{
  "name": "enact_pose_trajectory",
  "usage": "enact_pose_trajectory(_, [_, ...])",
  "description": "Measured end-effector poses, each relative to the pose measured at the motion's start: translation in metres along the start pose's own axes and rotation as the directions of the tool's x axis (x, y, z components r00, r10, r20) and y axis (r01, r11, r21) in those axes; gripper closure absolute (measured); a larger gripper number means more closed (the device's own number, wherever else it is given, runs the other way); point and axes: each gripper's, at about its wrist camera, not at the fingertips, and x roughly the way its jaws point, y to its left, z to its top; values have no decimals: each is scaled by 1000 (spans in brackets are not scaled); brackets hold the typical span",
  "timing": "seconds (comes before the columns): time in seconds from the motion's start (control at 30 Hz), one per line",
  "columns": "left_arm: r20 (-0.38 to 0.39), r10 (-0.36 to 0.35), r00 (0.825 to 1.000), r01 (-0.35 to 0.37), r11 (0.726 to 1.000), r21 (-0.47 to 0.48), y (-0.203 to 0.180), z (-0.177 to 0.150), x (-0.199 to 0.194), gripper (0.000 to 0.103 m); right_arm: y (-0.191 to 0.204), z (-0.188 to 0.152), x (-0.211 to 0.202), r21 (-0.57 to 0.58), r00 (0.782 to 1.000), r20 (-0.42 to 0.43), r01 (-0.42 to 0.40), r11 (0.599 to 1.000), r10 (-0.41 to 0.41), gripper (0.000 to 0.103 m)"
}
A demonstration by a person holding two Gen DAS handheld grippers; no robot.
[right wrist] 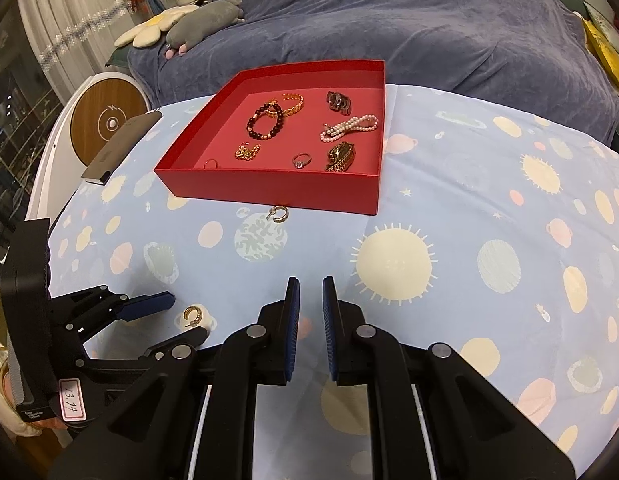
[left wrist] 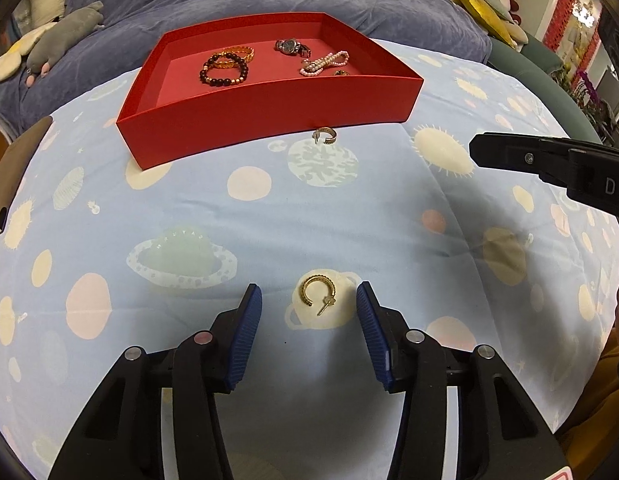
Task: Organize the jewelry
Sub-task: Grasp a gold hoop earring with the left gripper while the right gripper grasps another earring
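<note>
gold hoop earring [left wrist: 318,294] lies untouched between the spread left gripper [left wrist: 309,304] fingers; right gripper [right wrist: 310,300] clenched empty.

The red tray [right wrist: 269,194] is seen as matt card with smooth walls. The bedsheet [left wrist: 349,220] is shown as soft printed cloth, faintly creased. The gold earring [left wrist: 316,294] is rendered in shiny, ribbed metal. The left gripper [left wrist: 309,304] is made of matt black plastic, its pads [left wrist: 245,340] faced with ridged blue rubber and fixed by bright metal rivets.
</note>
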Motion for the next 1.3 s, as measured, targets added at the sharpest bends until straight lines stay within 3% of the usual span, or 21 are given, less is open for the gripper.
enact_pose_trajectory(0.27, [5,6,1000,-6,1000,-8,5,2,-1,89,6,1,1,-5,1000,-1,-2,1000,2,83])
enact_pose_trajectory(0.8, [52,40,998,-34,993,-114,30,28,-16,89,21,6,20,-13,999,-29,-17,1000,16,83])
enact_pose_trajectory(1.3, [134,48,990,-14,971,-239,70,59,-39,89,28,33,71,21,999,-50,2,1000,0,78])
